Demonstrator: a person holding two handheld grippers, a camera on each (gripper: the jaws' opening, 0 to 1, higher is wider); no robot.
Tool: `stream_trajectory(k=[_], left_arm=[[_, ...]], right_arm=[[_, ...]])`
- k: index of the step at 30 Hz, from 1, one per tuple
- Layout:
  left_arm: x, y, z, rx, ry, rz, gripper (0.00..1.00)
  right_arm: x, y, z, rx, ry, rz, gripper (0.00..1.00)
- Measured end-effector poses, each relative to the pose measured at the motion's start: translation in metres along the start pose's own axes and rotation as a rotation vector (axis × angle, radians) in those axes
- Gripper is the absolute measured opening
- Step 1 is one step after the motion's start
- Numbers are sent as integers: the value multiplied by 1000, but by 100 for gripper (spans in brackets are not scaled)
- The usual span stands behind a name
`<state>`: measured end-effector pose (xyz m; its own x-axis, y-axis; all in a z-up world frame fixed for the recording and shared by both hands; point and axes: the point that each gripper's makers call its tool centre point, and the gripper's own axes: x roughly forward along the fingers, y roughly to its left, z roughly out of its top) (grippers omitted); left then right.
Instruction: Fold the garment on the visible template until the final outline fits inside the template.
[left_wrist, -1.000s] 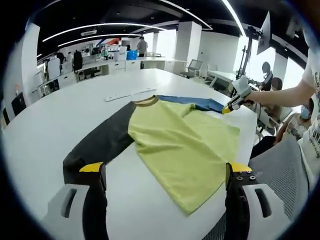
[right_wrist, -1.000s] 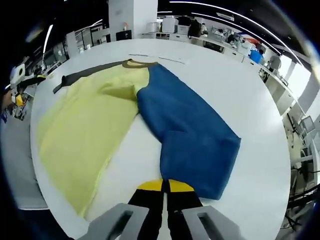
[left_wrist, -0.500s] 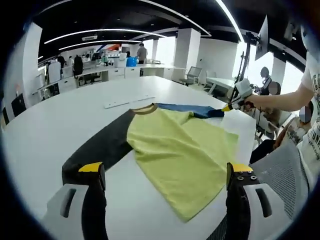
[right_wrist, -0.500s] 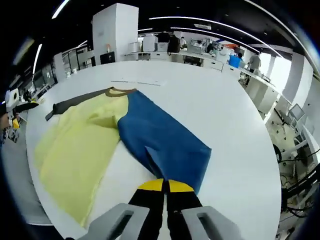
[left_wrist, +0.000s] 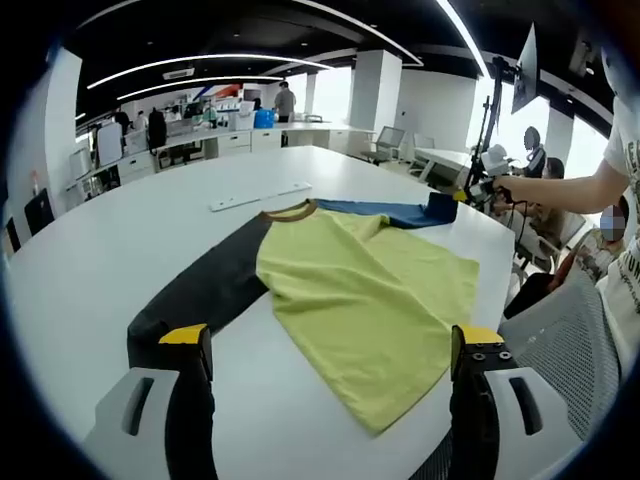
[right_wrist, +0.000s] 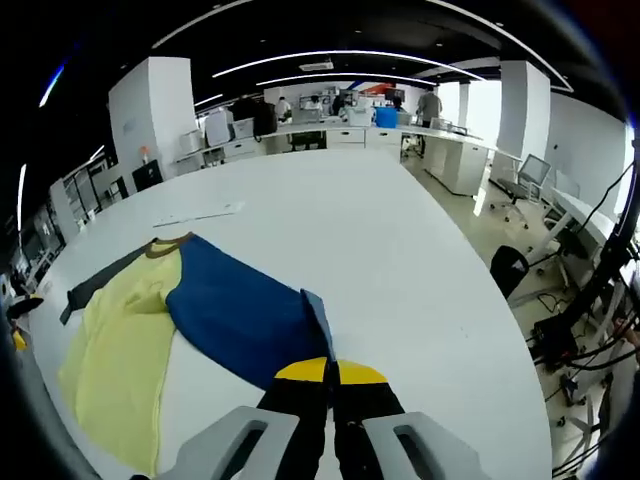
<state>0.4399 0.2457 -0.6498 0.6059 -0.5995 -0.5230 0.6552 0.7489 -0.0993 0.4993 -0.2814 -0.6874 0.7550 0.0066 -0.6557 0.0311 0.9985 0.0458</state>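
Note:
A T-shirt lies on the white table (left_wrist: 100, 260): yellow body (left_wrist: 370, 300), dark sleeve (left_wrist: 200, 290), blue sleeve (left_wrist: 390, 212). My left gripper (left_wrist: 330, 340) is open wide near the table's front edge, its left jaw over the dark sleeve's cuff and nothing between its jaws. In the left gripper view a person's hand holds my right gripper (left_wrist: 470, 193) at the blue sleeve's far end. In the right gripper view that gripper (right_wrist: 332, 372) is shut on the blue sleeve (right_wrist: 240, 315), whose end rises off the table to the jaws. Beyond lie the yellow body (right_wrist: 115, 350) and dark sleeve (right_wrist: 95, 285).
A white strip (left_wrist: 260, 195) lies on the table past the collar, also seen as a white strip (right_wrist: 195, 213) in the right gripper view. A grey mesh chair (left_wrist: 560, 350) stands at the table's right edge. Desks, chairs and people fill the room behind.
My right gripper has risen and drawn back with the blue sleeve's end, lifting it off the table and curling it up. The left gripper has stayed open in place.

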Motion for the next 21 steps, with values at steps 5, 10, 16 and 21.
stream_trajectory(k=[5,10,16,21], left_arm=[[0,-2,-3,0,13,2,95],[-2,0,-7,5,28,7,95],[-5,5,-8,-1,28,20,96],[-7,8,-11,2,34,27,97]], right_arm=[[1,-16,-11,2,30,-64,0],[2,-26,-22,46,47,-100,0],[0,-38,-33,106,56,-140,0],[-3,-44,-40,125,80,-163,0]])
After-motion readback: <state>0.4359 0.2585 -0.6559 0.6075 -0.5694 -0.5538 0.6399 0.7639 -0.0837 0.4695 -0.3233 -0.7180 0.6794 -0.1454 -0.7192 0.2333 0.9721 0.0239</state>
